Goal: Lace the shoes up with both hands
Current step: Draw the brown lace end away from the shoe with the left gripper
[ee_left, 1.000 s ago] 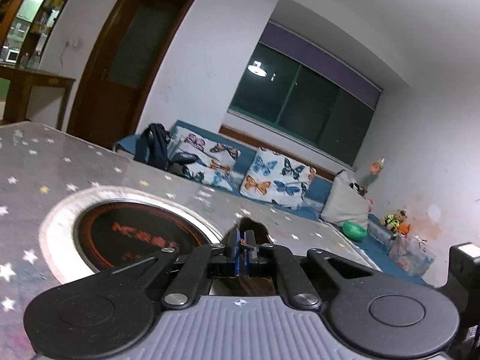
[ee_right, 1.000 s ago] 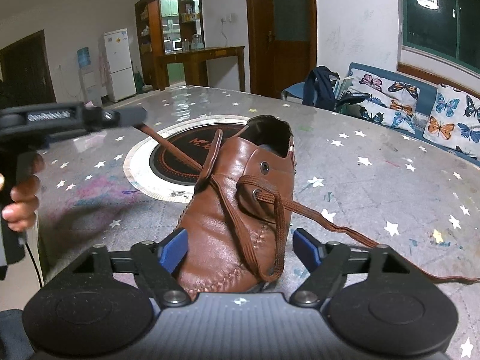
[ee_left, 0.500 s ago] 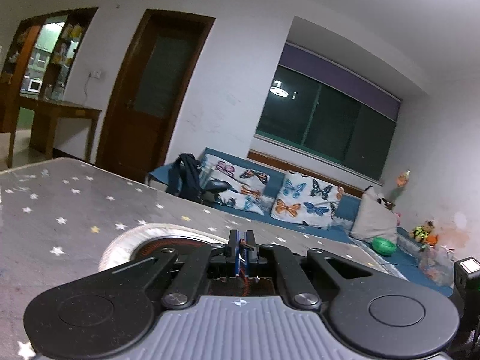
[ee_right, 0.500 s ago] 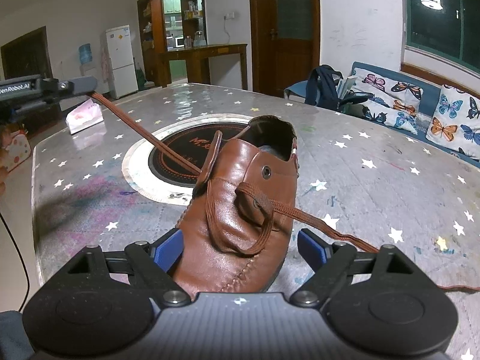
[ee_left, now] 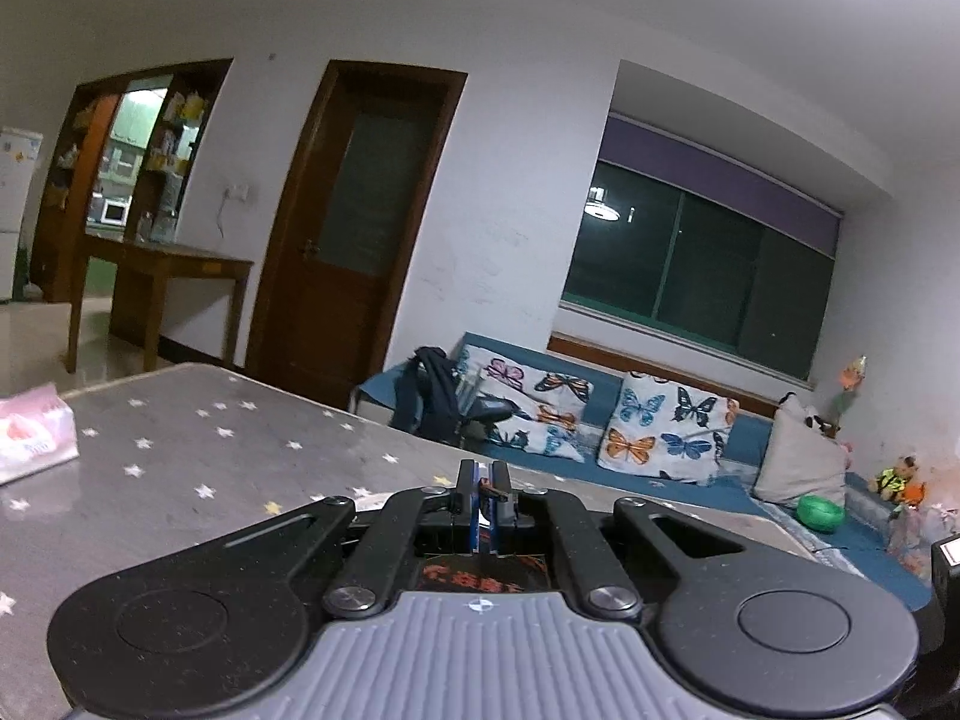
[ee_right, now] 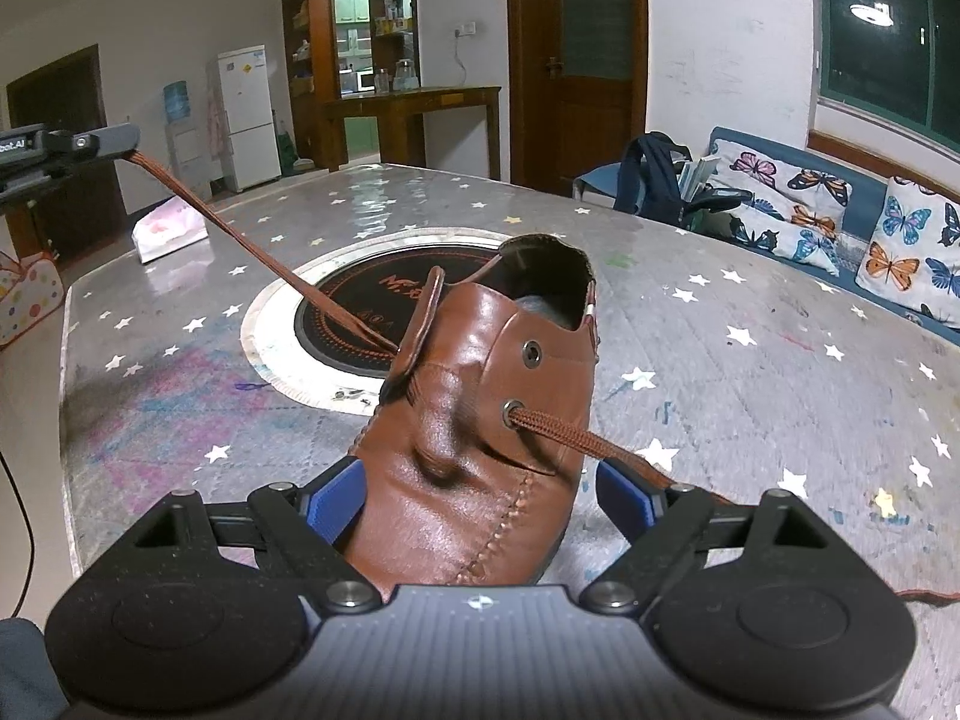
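Observation:
A brown leather shoe (ee_right: 480, 420) stands on the starred grey table (ee_right: 750, 408), toe towards my right gripper (ee_right: 480, 495). That gripper is open, its blue pads (ee_right: 624, 495) on either side of the toe. A brown lace (ee_right: 252, 246) runs taut from the shoe's left side up to my left gripper (ee_right: 129, 141) at the far left, which is shut on the lace end. In the left wrist view the left gripper (ee_left: 485, 489) is shut with the lace tip (ee_left: 492, 487) between its pads. The other lace end (ee_right: 576, 435) leaves the right eyelet and trails over the table.
A round black induction plate (ee_right: 360, 294) with a white ring is set in the table behind the shoe. A pink tissue pack (ee_right: 168, 228) lies at the far left edge, also in the left wrist view (ee_left: 33, 432). A sofa with butterfly cushions (ee_right: 840, 222) stands beyond the table.
My left gripper has pulled the lace up and away to the left. The loose loops over the shoe's tongue have drawn tight and the lace is now straight. The right gripper has stayed at the toe.

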### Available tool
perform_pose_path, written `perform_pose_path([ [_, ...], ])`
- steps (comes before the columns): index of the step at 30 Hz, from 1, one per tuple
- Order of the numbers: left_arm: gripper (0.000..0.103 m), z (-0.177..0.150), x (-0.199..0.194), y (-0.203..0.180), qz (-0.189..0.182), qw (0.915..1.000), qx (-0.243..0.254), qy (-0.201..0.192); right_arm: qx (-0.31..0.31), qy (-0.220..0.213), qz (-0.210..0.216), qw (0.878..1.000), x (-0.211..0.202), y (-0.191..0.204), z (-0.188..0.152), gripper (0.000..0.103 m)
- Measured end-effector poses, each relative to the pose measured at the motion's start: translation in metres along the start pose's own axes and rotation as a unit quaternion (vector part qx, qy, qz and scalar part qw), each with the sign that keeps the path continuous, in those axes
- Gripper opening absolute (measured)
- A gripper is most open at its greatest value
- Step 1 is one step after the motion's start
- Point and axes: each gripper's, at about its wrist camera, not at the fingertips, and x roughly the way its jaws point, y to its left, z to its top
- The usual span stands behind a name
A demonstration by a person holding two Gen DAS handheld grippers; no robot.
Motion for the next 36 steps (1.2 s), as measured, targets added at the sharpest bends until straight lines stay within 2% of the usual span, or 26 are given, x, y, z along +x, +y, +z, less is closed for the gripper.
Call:
perform_pose_path([
  [30, 0.003, 0.019, -0.017, 0.001, 0.074, 0.9952, 0.042, -0.049, 0.018, -0.014, -0.015, 1.0, 0.013, -0.016, 0.005, 0.086],
  [36, 0.003, 0.025, -0.024, 0.005, 0.092, 0.9925, 0.046, -0.066, 0.02, -0.027, -0.036, 0.999, 0.012, -0.018, 0.006, 0.086],
])
